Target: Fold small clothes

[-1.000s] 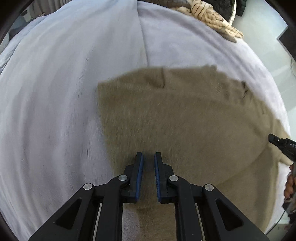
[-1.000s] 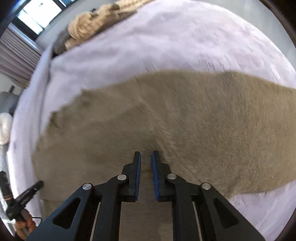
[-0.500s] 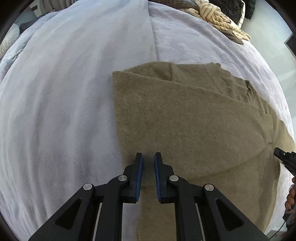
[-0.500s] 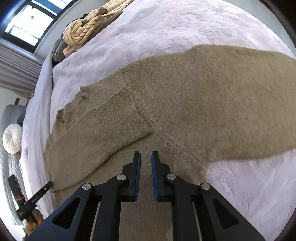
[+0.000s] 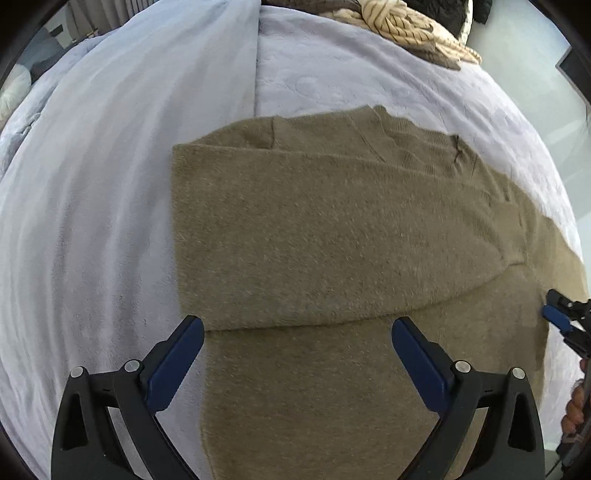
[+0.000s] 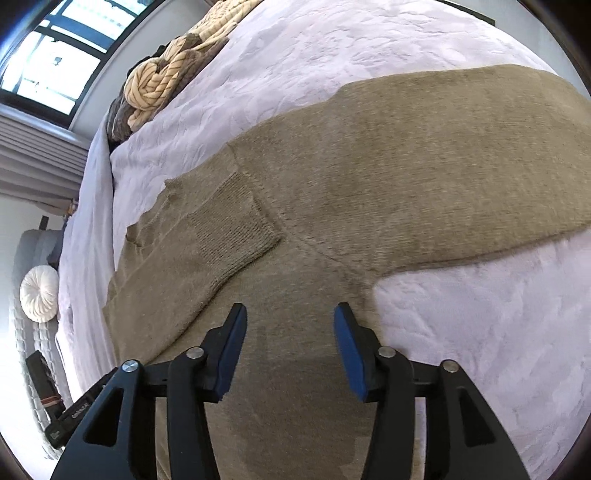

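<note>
An olive-brown knit sweater (image 5: 332,229) lies flat on a lilac bed cover (image 5: 92,221). Its left sleeve is folded across the chest, cuff ending near the middle (image 6: 236,229). The other sleeve (image 6: 461,166) stretches out to the right over the cover. My left gripper (image 5: 297,332) is open and empty, just above the sweater's lower body, below the folded sleeve's edge. My right gripper (image 6: 290,317) is open and empty over the sweater's body near the right armpit. Its tip also shows in the left wrist view (image 5: 565,321).
A heap of cream and brown knitwear (image 6: 162,81) lies at the far end of the bed, also seen in the left wrist view (image 5: 406,26). A round white cushion (image 6: 38,295) sits beyond the bed's left side. A window (image 6: 51,55) is behind.
Both grippers were shut on the sweater and have opened, letting it go. The folded sleeve now lies settled across the chest. Both cameras have pulled back slightly.
</note>
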Demonstrator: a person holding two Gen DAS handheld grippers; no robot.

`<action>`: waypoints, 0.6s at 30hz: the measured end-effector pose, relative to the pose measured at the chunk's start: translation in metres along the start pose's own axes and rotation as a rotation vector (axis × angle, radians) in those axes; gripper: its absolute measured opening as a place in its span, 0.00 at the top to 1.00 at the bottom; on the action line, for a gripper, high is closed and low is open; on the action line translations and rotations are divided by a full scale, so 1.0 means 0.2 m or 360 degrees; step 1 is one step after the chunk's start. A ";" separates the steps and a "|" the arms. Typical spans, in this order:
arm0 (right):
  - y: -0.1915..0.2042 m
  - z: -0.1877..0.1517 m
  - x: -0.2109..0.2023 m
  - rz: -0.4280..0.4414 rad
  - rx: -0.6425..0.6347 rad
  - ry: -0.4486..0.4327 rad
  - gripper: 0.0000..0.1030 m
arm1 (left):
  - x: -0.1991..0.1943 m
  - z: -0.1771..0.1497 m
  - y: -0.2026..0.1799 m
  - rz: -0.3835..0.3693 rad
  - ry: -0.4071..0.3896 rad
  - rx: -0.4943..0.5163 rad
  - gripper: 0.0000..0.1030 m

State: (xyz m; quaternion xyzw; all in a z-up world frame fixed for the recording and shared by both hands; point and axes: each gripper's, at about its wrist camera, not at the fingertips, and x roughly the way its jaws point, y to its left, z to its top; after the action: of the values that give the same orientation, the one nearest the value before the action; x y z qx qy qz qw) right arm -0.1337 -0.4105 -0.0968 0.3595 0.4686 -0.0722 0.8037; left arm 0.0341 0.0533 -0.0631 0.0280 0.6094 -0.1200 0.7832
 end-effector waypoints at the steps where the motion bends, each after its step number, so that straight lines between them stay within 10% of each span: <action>1: -0.01 0.00 -0.01 0.0007 0.0005 -0.0006 0.45 | 0.01 0.01 -0.03 0.0023 0.0001 0.0015 0.01; 18: -0.61 0.09 -0.39 -0.0067 0.0410 -0.0264 0.38 | 0.13 0.03 -0.51 -0.0072 0.0135 0.0177 0.01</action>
State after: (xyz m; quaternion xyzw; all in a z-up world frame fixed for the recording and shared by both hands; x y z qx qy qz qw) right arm -0.2186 -0.5278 -0.0913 0.4425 0.3950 -0.1780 0.7852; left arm 0.0226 -0.0497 -0.0764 0.0629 0.6349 -0.1700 0.7510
